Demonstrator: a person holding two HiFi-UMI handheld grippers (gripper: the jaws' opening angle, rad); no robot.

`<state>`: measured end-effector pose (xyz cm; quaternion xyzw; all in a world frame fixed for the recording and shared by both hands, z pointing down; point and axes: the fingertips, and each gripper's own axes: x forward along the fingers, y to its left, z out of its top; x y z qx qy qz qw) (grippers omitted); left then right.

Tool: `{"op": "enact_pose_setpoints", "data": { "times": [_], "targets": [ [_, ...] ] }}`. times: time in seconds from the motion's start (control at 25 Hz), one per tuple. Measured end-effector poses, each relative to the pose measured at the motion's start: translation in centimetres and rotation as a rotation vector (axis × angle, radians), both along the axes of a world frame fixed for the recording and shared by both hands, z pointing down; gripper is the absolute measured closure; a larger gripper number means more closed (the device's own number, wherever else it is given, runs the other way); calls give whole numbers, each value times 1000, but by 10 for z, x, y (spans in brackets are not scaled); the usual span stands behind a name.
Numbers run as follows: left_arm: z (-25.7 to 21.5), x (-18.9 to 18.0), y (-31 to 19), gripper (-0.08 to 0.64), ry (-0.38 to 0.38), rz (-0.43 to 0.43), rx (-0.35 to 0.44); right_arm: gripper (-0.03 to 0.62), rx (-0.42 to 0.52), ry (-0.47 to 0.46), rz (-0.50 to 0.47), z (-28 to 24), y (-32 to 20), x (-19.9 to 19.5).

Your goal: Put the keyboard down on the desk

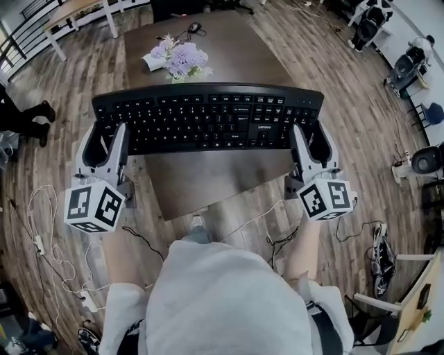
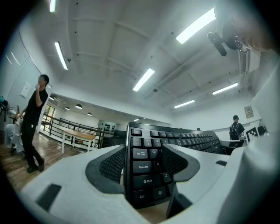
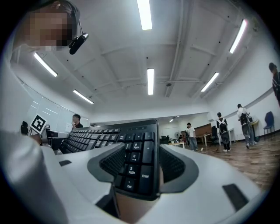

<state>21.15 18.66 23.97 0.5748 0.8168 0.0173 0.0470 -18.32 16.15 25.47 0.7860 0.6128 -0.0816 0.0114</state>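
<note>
Keyboard gripped at both ends over the desk

A black keyboard [image 1: 208, 118] is held level across the head view, keys up, its long side running left to right. Its left end is clamped by the left gripper [image 1: 113, 135] and its right end by the right gripper [image 1: 310, 135]. In the left gripper view the jaws are seen pressed onto the end with the Tab, Caps Lock and Shift keys, the dark ribbed pads [image 2: 109, 164] set against the top and underside of the board. In the right gripper view the number-pad end is pinched in the same way between the pads [image 3: 113, 162] of that gripper.

The keyboard is placed over the near half of a dark brown desk [image 1: 229, 52], whose front edge is seen just below it. Whether the board touches the desktop cannot be told from these views. A bunch of pale purple flowers [image 1: 177, 59] is laid on the desk beyond the keyboard, well apart from it. A white table [image 1: 76, 10] is seen at the upper left, and cables [image 1: 48, 229] are strewn over the wooden floor [image 1: 333, 90] beside the person's shoe [image 1: 198, 223]. Several standing people are caught in the background of both gripper views.
</note>
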Motion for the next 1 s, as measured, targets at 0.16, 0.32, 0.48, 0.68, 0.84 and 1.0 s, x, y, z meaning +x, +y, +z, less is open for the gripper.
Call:
{"op": "enact_pose_setpoints", "data": {
  "times": [0.16, 0.32, 0.48, 0.68, 0.84, 1.0],
  "targets": [
    [28, 6, 46, 298, -4, 23, 53, 350, 56, -4, 25, 25, 36, 7],
    [50, 5, 68, 298, 1, 33, 104, 350, 109, -1, 37, 47, 54, 6],
    [75, 5, 83, 298, 8, 40, 160, 350, 167, 4, 43, 72, 65, 7],
    [106, 5, 97, 298, 13, 43, 231, 350, 236, 12, 49, 103, 77, 6],
    [132, 6, 109, 298, 15, 46, 287, 350, 290, 11, 55, 127, 88, 7],
    [154, 8, 117, 299, 19, 52, 338, 350, 340, 14, 60, 147, 93, 10]
  ]
}}
